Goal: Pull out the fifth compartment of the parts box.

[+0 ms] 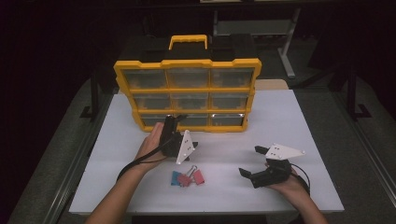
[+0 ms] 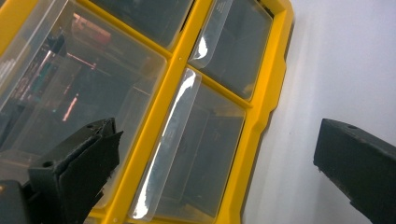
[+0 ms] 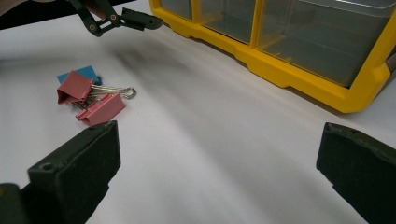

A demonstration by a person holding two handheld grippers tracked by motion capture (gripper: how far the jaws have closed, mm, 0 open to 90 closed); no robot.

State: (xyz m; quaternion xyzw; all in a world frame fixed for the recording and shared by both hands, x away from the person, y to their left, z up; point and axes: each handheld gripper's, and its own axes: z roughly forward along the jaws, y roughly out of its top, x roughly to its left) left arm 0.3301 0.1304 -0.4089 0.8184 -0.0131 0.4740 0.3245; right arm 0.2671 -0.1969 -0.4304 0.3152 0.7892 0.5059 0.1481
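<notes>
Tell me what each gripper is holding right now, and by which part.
Nothing is held. The left gripper is open at the bottom row of the yellow organizer, gripping no drawer. The right gripper is open over bare table, apart from the binder clips.

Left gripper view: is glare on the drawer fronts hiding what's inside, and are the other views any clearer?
Left gripper view: white glare streaks the clear drawer fronts, contents dim. High view: room dark, white table lit, organizer soft. Right gripper view: binder clips sharp, faint shadow beyond them.
</notes>
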